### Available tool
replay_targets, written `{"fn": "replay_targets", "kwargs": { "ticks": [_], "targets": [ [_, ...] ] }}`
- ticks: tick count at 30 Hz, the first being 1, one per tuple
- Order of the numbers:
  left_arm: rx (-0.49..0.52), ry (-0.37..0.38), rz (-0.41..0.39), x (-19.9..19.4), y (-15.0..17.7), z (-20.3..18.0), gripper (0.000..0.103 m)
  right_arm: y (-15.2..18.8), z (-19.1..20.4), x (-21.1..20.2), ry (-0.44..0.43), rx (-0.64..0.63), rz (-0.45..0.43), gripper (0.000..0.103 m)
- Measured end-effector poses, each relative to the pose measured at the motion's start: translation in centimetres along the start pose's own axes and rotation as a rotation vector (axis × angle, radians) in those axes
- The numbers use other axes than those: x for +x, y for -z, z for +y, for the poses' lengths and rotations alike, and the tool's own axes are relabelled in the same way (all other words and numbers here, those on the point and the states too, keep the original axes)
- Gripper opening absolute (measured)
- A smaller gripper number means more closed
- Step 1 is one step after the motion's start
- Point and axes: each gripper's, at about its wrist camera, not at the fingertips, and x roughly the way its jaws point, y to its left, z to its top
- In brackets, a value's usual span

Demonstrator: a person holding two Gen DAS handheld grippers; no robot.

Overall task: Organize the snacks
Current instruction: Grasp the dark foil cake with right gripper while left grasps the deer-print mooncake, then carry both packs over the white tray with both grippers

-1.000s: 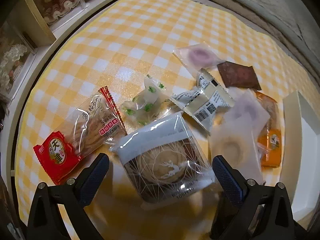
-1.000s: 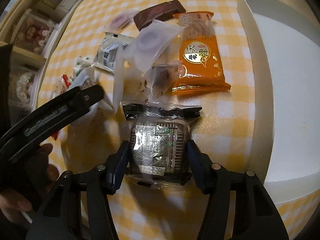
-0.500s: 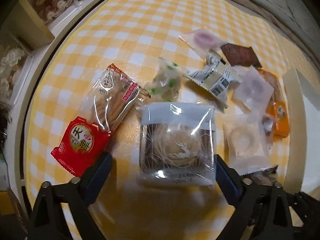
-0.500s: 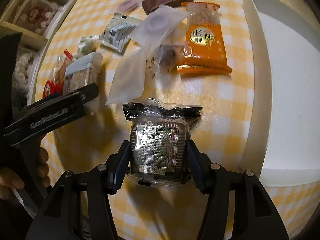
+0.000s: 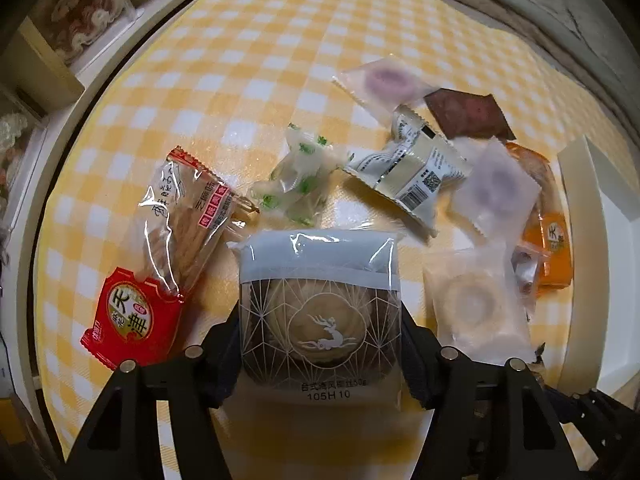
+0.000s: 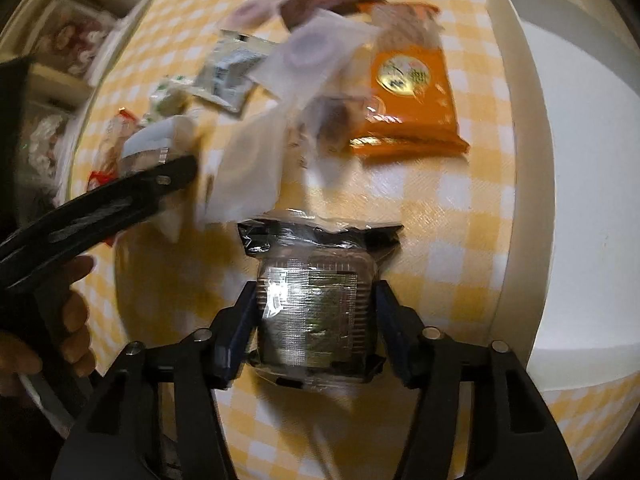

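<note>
My left gripper [image 5: 320, 344] is shut on a clear pastry pack with a grey band and a deer emblem [image 5: 320, 308]; its jaws press both sides. My right gripper [image 6: 316, 312] is shut on a black-and-silver wrapped snack [image 6: 316, 300] and holds it above the yellow checked cloth [image 6: 460, 200]. The left gripper [image 6: 120, 200] shows at the left of the right wrist view, still on the deer pack [image 6: 152, 144]. Loose snacks lie beyond: a red cracker pack [image 5: 160, 264], a green-dotted candy [image 5: 300, 180], a white barcode pack [image 5: 412, 172], and an orange pack [image 6: 412, 92].
A white box [image 6: 580, 160] stands to the right of the snacks, its wall [image 5: 580, 208] at the right edge of the left wrist view. A brown pack [image 5: 468, 114] and frosted pastry packs [image 5: 476, 304] lie near it. Shelving with jars [image 5: 80, 20] sits beyond the table's left edge.
My left gripper has closed from wide open onto the deer pastry pack. My right gripper keeps its hold on the black-and-silver snack and has shifted a little.
</note>
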Motion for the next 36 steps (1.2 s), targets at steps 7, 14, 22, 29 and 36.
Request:
{"fn": "replay_targets", "kwargs": {
  "ticks": [7, 14, 22, 29, 36],
  "targets": [
    [0.02, 0.019, -0.025, -1.1, 0.6, -0.2, 0.063, 0.0, 0.5, -1.1, -0.027, -0.03, -0.034, 0.054],
    [0.019, 0.056, -0.122, -5.4, 1.5, -0.1, 0.063, 0.0, 0.8, -4.2, -0.031, -0.043, -0.132, 0.054],
    [-0.005, 0.075, -0.275, -12.3, 3.8, 1.3, 0.063, 0.6, 1.0, -9.3, -0.005, -0.097, -0.304, 0.054],
    [-0.002, 0.113, -0.373, -17.6, 7.0, 0.8, 0.063, 1.2, 0.8, -12.6, 0.016, -0.113, -0.407, 0.054],
    [0.044, 0.144, -0.418, -20.5, 10.0, -1.0, 0.062, 2.7, -0.9, -16.1, 0.036, -0.107, -0.496, 0.054]
  ]
}}
